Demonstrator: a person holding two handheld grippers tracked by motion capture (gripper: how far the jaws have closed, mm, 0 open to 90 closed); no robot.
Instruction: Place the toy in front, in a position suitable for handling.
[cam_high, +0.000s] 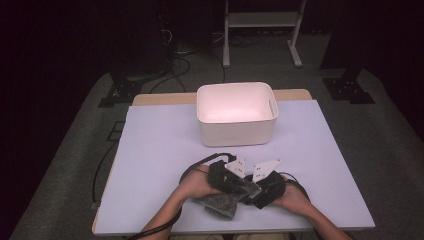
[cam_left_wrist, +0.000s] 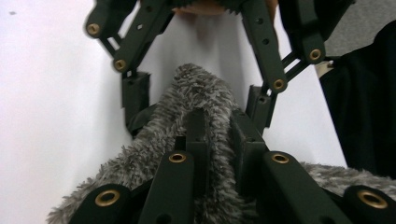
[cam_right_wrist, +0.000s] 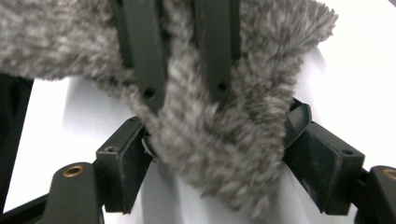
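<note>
Table first: its pale top carries all that we see, and most of it lies bare. At the far middle stands a white bin, open at the top, with a handle slot in its right wall; it sits well apart from our hands. Beyond the table, on the grey floor, a white frame and some dark cables lie in shadow.

Near the front edge we hold a grey fuzzy cloth, bunched on the table between our two hands. The left gripper comes in from the left, the right gripper from the right, and the two meet over the cloth, so their bodies and grey plates hide much of it from above.

In the left gripper view our jaws are closed on a raised ridge of the cloth, with the other gripper's jaws spread around the same ridge farther off. In the right gripper view our jaws stand wide on either side of a hanging fold of the cloth, close beside it but not pinching.
</note>
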